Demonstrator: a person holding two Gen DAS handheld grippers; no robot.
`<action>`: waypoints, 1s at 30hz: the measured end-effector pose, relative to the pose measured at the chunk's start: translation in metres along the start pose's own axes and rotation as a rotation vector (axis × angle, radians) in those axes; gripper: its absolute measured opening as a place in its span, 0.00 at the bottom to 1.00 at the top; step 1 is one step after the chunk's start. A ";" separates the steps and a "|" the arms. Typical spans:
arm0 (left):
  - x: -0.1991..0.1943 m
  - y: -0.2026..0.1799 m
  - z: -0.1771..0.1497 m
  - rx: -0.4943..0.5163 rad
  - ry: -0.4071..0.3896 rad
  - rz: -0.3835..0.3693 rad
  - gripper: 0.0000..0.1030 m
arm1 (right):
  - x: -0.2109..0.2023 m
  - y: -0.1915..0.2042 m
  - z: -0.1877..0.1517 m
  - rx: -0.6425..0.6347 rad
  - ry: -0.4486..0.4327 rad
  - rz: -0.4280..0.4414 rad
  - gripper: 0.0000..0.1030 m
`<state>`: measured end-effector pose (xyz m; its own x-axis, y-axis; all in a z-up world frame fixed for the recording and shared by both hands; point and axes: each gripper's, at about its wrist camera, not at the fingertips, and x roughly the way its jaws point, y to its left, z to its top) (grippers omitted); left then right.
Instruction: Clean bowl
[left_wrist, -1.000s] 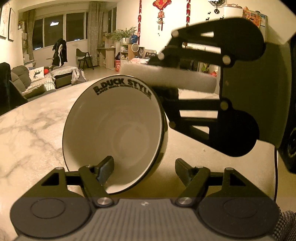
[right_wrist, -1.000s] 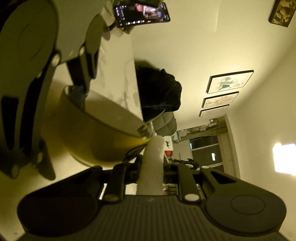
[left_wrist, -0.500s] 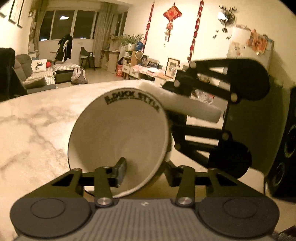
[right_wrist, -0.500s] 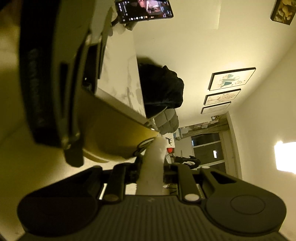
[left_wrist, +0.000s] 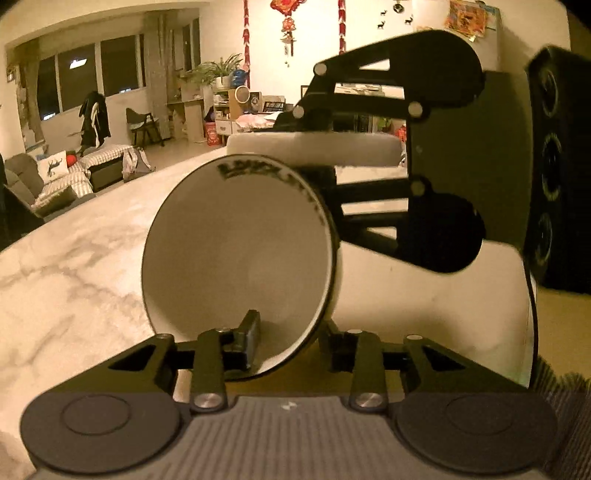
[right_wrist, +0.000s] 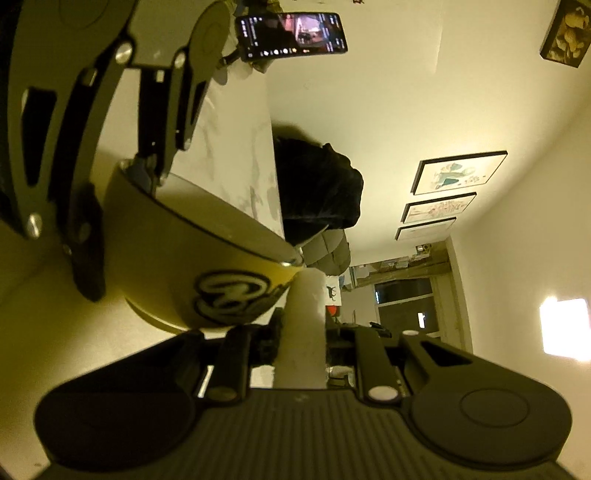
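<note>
marble table (left_wrist: 66, 266); lounge behind; left gripper (left_wrist: 291, 336) clamps bowl (left_wrist: 236, 258) rim; right gripper (right_wrist: 301, 343) pinches sponge (right_wrist: 304, 325)

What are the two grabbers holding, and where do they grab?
Left gripper pinches the bowl by its rim. Right gripper clamps the white sponge at its near end.

I look over a pale marbled worktop (left_wrist: 66, 266) into a living room under warm yellow light. Beyond the worktop's far edge, to its left, a grey sofa (left_wrist: 22, 173) carries a white cushion (left_wrist: 51, 168). Behind the sofa, dark windows (left_wrist: 92, 70) fill the wall, with a dark garment (left_wrist: 95, 123) draped near a chair (left_wrist: 142, 123). Right of the windows a potted plant (left_wrist: 218, 70) tops cluttered shelves, and red hangings (left_wrist: 288, 18) decorate the white wall. A tall black speaker (left_wrist: 557, 166) stands at the worktop's right end. Three framed pictures (right_wrist: 458, 173) hang on another wall.
</note>
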<state>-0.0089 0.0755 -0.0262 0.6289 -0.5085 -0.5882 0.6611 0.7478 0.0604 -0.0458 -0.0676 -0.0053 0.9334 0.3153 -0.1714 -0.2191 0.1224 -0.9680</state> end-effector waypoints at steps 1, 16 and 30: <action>0.000 -0.001 -0.002 0.000 -0.005 0.004 0.35 | -0.001 0.001 0.000 -0.006 -0.001 -0.002 0.18; 0.005 -0.004 -0.004 -0.005 -0.008 0.012 0.39 | -0.001 0.001 0.000 -0.004 0.007 0.014 0.19; 0.004 -0.002 -0.005 -0.011 -0.007 0.006 0.41 | 0.003 0.011 -0.009 0.025 0.034 0.043 0.19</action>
<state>-0.0097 0.0744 -0.0324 0.6356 -0.5070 -0.5822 0.6531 0.7553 0.0553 -0.0428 -0.0738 -0.0176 0.9319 0.2889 -0.2194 -0.2659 0.1328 -0.9548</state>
